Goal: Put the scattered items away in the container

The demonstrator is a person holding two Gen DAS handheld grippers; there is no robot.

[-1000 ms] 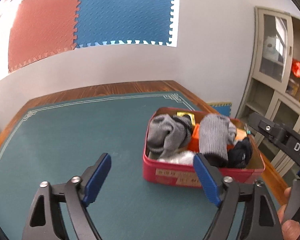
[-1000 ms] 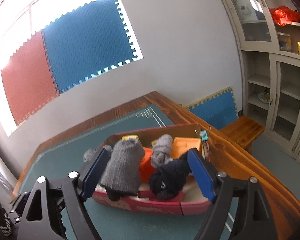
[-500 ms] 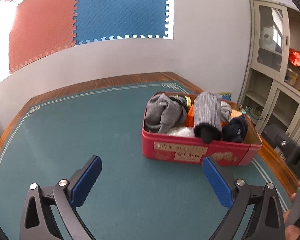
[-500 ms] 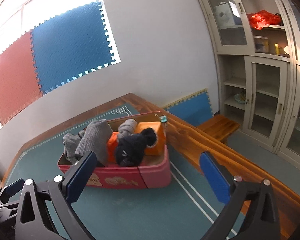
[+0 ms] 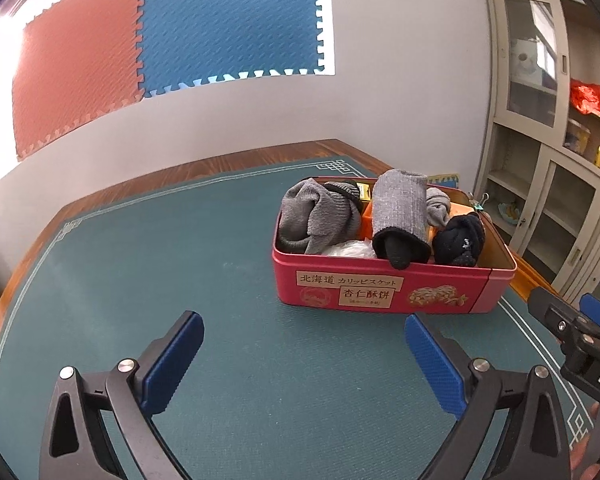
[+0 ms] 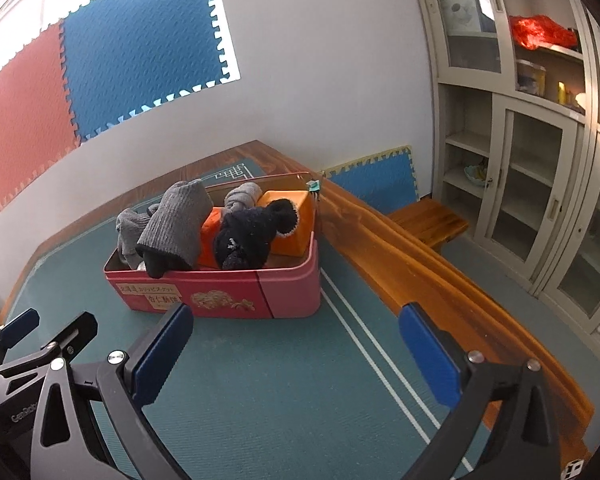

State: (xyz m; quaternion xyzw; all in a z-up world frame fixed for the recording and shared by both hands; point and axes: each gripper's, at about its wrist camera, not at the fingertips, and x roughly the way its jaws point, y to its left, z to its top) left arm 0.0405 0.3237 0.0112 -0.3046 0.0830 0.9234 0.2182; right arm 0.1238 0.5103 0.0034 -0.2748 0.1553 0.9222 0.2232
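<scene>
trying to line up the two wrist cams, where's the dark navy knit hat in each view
Left wrist view: the navy knit hat sits right of centre, at the right end of the red tin, beside the grey ribbed sock.
Right wrist view: the hat is just left of centre, at the tin's near right, against the orange block.
Shared landmark: the tin's pale label with printed characters.

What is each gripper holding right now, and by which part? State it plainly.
Nothing. The left gripper and the right gripper both stand open over the green table mat, short of the red rectangular tin.
</scene>
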